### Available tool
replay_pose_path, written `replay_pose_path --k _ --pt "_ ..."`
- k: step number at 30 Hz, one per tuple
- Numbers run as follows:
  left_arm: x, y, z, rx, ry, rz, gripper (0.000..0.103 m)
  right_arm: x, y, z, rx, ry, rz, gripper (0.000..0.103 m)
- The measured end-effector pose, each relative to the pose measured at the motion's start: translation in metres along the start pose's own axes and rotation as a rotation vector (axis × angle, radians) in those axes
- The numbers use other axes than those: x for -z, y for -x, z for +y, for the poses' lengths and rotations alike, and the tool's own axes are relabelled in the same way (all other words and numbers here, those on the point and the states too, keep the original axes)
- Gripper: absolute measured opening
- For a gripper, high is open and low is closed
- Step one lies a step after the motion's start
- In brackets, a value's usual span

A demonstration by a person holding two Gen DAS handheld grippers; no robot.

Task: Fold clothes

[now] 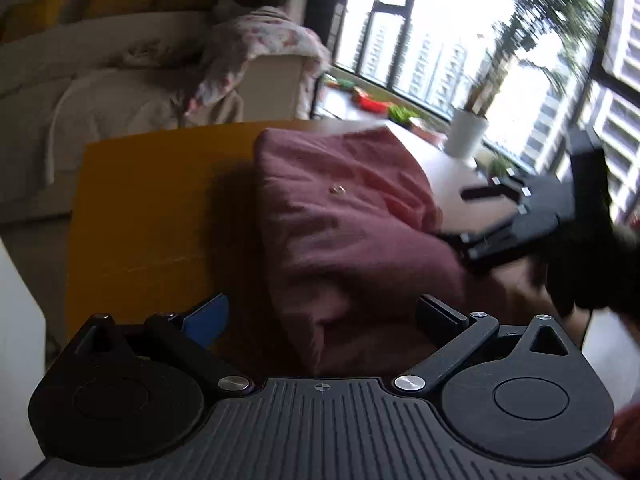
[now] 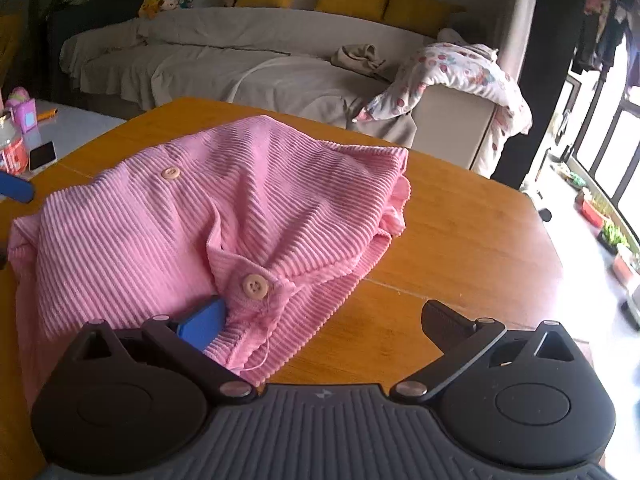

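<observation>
A pink ribbed garment [image 2: 224, 216] with pale buttons lies bunched and partly folded on the wooden table [image 2: 472, 240]. In the backlit left wrist view the same garment [image 1: 352, 216] looks dark red. My left gripper [image 1: 324, 316] is open at the garment's near edge, and cloth lies between its spread fingers without being pinched. My right gripper [image 2: 324, 322] is open too. Its blue left pad [image 2: 204, 326] rests against the buttoned hem and its right finger is over bare wood. The left wrist view shows the right gripper [image 1: 454, 216] open beside the garment's right side.
A sofa [image 2: 240, 64] with yellow cushions and a floral blanket [image 2: 460, 76] stands behind the table. A phone and a small pink toy [image 2: 22, 112] sit on a low surface at the left. A white potted plant [image 1: 466, 132] and large windows lie beyond the far table edge.
</observation>
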State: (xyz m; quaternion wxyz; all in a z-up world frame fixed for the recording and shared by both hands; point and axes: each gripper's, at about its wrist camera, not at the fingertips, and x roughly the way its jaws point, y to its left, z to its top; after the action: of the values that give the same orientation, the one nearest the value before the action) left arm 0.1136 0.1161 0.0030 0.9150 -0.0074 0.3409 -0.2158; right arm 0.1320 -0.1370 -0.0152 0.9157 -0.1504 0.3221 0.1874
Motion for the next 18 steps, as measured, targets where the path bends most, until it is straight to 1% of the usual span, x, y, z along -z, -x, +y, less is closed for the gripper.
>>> replay_pose_path --k 1,4,6,7,9,10,11,14,15,17,18 --pt "0.0 -0.001 -0.003 -0.014 -0.043 0.01 0.102 0.0 0.0 0.001 0.002 -0.002 -0.002 0.103" --pt "0.003 -0.009 -0.014 -0.119 -0.198 0.032 0.102 0.0 0.003 0.005 0.023 0.024 -0.013 0.103" --pt "0.003 -0.024 -0.02 -0.165 -0.263 0.041 0.102 -0.002 0.006 0.008 0.037 0.042 -0.026 0.103" --pt "0.003 -0.031 -0.022 -0.187 -0.295 0.045 0.102 -0.003 0.012 0.008 0.039 0.033 -0.047 0.103" --pt "0.001 -0.038 -0.025 -0.188 -0.32 0.03 0.101 -0.007 0.024 0.008 0.031 0.012 -0.092 0.103" --pt "-0.001 -0.039 -0.027 -0.195 -0.335 0.017 0.099 -0.009 0.033 0.006 -0.008 -0.014 -0.121 0.103" --pt "-0.002 -0.039 -0.028 -0.203 -0.355 0.004 0.09 -0.011 0.042 0.005 -0.052 -0.04 -0.144 0.103" --pt "0.001 -0.038 -0.033 -0.2 -0.42 -0.012 0.075 -0.009 0.061 0.004 -0.145 -0.068 -0.19 0.103" --pt "0.002 -0.037 -0.035 -0.199 -0.442 -0.017 0.073 -0.007 0.067 0.004 -0.177 -0.07 -0.194 0.103" --pt "0.007 -0.033 -0.04 -0.2 -0.485 -0.018 0.068 0.001 0.075 0.003 -0.266 -0.089 -0.179 0.103" --pt "0.01 -0.029 -0.042 -0.197 -0.498 -0.022 0.067 0.006 0.077 0.0 -0.317 -0.137 -0.166 0.103"
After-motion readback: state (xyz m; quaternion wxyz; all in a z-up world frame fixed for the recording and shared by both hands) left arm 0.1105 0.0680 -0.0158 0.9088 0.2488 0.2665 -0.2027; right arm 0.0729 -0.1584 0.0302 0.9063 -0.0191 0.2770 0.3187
